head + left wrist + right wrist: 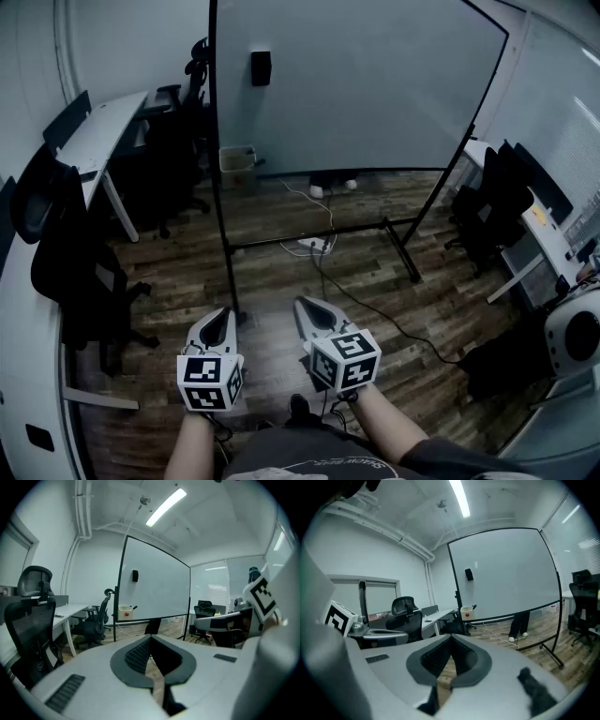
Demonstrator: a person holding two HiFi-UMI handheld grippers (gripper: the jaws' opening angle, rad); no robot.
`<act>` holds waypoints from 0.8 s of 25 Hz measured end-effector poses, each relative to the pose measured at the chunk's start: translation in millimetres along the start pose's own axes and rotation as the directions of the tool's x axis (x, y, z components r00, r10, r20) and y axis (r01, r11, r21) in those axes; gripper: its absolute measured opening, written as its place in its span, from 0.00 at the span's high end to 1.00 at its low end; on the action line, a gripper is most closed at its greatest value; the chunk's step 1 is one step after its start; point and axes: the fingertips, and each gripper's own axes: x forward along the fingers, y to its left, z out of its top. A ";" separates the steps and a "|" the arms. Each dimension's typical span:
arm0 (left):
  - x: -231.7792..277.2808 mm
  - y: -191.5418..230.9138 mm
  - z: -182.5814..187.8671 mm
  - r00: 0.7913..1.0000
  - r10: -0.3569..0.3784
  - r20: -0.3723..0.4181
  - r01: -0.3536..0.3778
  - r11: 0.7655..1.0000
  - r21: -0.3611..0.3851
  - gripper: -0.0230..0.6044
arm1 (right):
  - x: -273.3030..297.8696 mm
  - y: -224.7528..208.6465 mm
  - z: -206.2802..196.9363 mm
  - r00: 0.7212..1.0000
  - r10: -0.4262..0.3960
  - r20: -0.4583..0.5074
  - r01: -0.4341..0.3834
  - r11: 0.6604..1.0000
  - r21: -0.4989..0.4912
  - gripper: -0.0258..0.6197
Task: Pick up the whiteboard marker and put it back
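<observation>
A big whiteboard on a black wheeled stand fills the middle of the room. A black eraser sticks to its upper left. At its lower left corner hangs a small beige box with a red dot; a dark stick that looks like the whiteboard marker pokes out of it. The right gripper view also shows the box and the marker. My left gripper and right gripper are held side by side, well short of the board. Both are shut and empty.
Black office chairs and a white desk stand on the left. More chairs and a desk stand on the right. A cable and power strip lie on the wooden floor under the board. A person's legs show behind the board.
</observation>
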 end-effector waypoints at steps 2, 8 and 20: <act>-1.9 0.4 1.4 1.000 -0.005 0.005 0.005 1.000 0.001 0.94 | 0.2 1.0 -3.9 1.000 0.002 -0.004 -0.002 1.000 0.006 0.93; -9.7 3.0 -0.5 1.000 -0.012 0.012 0.012 1.000 -0.004 0.94 | -0.8 10.9 -4.1 1.000 0.008 -0.005 -0.008 1.000 0.000 0.93; -22.1 21.5 -10.0 0.999 -0.026 0.025 0.027 0.999 -0.037 0.94 | 2.4 33.9 -5.9 1.000 0.000 0.022 0.002 0.998 -0.069 0.92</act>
